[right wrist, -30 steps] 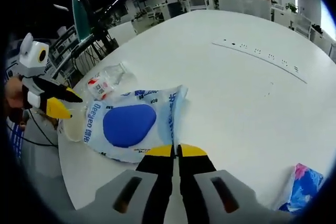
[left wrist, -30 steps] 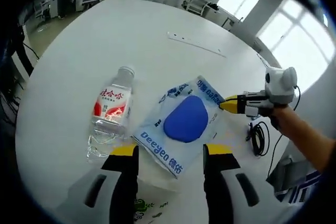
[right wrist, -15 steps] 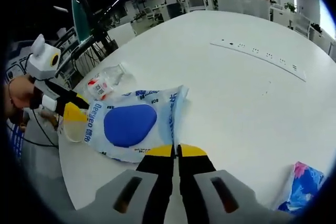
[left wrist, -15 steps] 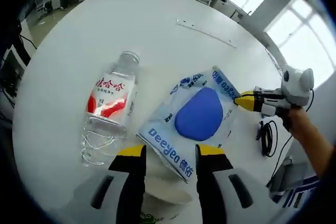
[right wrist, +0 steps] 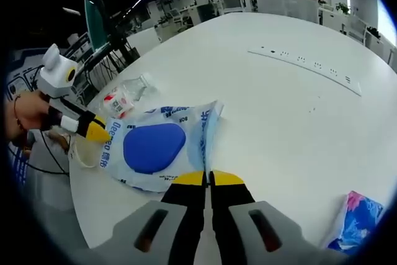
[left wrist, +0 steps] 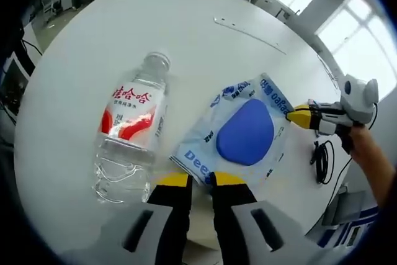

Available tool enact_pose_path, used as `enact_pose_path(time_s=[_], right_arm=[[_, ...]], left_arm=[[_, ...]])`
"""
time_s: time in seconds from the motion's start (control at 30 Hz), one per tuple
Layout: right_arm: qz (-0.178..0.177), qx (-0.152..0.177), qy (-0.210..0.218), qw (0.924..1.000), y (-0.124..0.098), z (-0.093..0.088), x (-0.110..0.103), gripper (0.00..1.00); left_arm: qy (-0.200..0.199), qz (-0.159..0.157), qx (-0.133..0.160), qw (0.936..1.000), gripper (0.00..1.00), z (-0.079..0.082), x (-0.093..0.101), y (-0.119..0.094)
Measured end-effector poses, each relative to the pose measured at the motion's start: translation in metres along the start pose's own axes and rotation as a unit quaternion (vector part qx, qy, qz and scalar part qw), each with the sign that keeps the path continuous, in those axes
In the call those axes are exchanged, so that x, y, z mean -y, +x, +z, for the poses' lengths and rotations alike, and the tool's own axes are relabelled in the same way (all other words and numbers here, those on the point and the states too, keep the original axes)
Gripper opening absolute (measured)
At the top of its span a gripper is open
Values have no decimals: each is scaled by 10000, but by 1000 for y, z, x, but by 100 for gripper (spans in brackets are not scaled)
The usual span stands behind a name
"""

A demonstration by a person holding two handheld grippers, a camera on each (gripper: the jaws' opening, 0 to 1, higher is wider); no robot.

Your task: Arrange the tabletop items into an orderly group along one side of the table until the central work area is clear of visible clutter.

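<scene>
Left gripper: my jaws pinch the blue-and-white plastic wipes packet by its near edge.
Right gripper: my jaws clamp the packet's opposite edge.
Clear plastic water bottle: lying beside the packet.

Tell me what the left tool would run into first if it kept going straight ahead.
Probably the blue wipes pack: the left tool already sits at its near edge, jaws nearly closed.

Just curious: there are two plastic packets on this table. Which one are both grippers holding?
The white wipes packet with the big blue oval; the colourful pink-and-blue packet lies apart, untouched.
</scene>
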State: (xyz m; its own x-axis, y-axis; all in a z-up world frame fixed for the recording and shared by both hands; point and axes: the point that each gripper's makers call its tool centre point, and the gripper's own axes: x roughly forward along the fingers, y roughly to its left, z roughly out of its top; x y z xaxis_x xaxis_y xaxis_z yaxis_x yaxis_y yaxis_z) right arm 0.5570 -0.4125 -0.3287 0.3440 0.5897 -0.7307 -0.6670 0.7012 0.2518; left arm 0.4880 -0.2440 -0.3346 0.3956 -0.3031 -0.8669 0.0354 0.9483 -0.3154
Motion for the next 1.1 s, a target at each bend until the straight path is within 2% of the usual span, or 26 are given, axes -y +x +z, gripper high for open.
enact_pose_path(time_s=[0.1, 0.33, 0.87, 1.1], right_arm=[[4, -9, -12, 10000, -1, 0, 0, 0], [-23, 23, -46, 10000, -7, 1, 0, 0], [-308, 386, 27, 9988, -48, 10, 6, 0], [-487, 572, 122, 9971, -70, 11, 9, 0]], left_arm=[[60, -10, 52, 10000, 2, 1, 0, 1], [70, -66, 133, 9999, 0, 6, 5, -2], [223, -323, 499, 9980, 0, 36, 30, -16], [331, -492, 731, 9956, 0, 56, 48, -24]])
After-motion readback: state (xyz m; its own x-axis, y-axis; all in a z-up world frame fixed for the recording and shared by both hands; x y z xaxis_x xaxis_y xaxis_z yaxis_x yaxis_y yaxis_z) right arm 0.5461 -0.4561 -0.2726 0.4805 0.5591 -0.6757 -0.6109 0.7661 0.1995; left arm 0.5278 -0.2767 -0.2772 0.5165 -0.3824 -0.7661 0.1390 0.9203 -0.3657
